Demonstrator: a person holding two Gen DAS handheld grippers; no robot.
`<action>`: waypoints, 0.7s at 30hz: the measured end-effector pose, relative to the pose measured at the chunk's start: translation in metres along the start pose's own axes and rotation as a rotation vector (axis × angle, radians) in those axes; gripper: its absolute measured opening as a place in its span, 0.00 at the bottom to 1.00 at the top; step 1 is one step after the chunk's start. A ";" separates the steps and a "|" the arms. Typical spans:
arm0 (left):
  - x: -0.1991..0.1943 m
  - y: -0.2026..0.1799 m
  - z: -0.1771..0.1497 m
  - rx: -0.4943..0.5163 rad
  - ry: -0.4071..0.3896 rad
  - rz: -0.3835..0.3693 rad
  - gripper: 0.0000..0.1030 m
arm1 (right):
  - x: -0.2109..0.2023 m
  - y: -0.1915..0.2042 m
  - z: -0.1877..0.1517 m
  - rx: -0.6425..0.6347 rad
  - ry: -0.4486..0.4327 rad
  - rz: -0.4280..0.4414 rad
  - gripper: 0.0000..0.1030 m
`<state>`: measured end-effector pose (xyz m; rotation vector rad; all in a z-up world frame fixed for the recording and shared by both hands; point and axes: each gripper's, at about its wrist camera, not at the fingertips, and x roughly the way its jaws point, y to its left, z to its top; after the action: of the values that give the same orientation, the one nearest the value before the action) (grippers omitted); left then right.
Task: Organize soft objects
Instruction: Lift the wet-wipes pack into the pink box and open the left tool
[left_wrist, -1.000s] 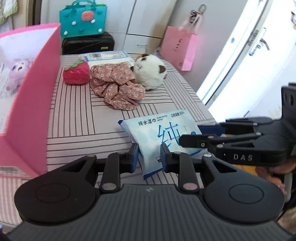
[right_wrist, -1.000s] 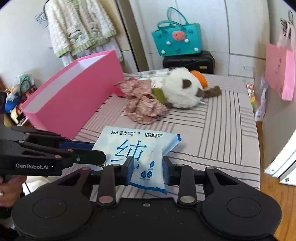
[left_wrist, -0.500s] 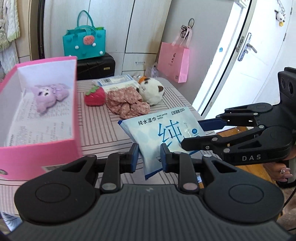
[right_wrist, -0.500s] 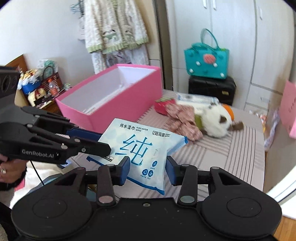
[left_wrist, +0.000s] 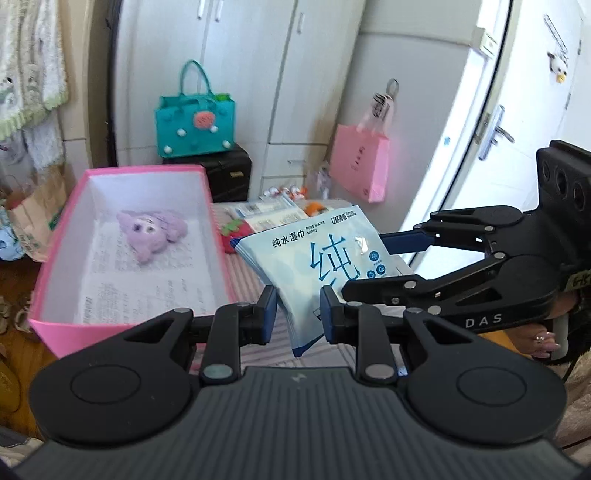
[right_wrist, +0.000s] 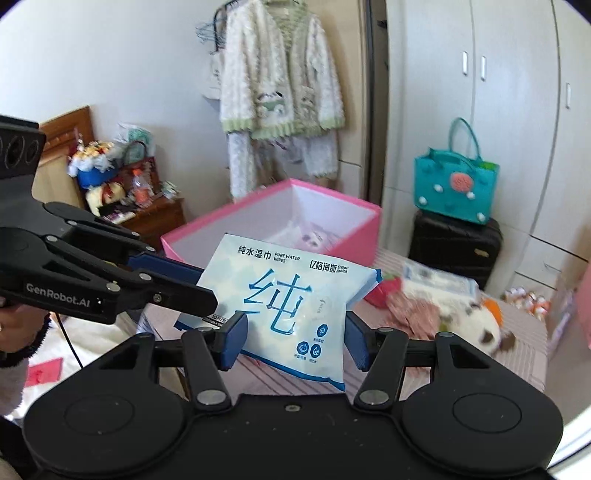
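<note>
At the far left, the pink box (left_wrist: 125, 258) is sitting open on the striped worktop (left_wrist: 255, 291), and a purple plush toy (left_wrist: 151, 232) is lying inside it. To the right of the box, the wet wipes pack (left_wrist: 321, 266) is hanging in the air above the worktop, near the cameras. The left gripper (left_wrist: 297, 314) is pinching the near lower corner of the pack, with its fingers closed on it. The right gripper (right_wrist: 295, 343) is gripping the pack on its right side, its fingers pressing the two edges. Far behind the pack, a red strawberry toy (right_wrist: 386, 291), a floral cloth (right_wrist: 413, 314) and a white plush animal (right_wrist: 469, 325) are lying on the worktop.
</note>
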<state>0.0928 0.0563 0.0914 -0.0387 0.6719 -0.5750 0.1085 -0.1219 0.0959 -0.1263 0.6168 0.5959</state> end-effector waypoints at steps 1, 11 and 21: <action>-0.005 0.003 0.002 -0.005 -0.008 0.008 0.22 | 0.002 0.002 0.005 -0.015 -0.006 0.010 0.61; -0.016 0.035 0.036 0.031 -0.061 0.221 0.23 | 0.057 0.007 0.060 -0.093 -0.022 0.089 0.37; 0.026 0.105 0.071 0.018 0.082 0.359 0.24 | 0.130 0.001 0.091 -0.056 0.104 0.130 0.18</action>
<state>0.2038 0.1211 0.1098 0.1215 0.7333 -0.2377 0.2392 -0.0318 0.0955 -0.1716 0.7125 0.7362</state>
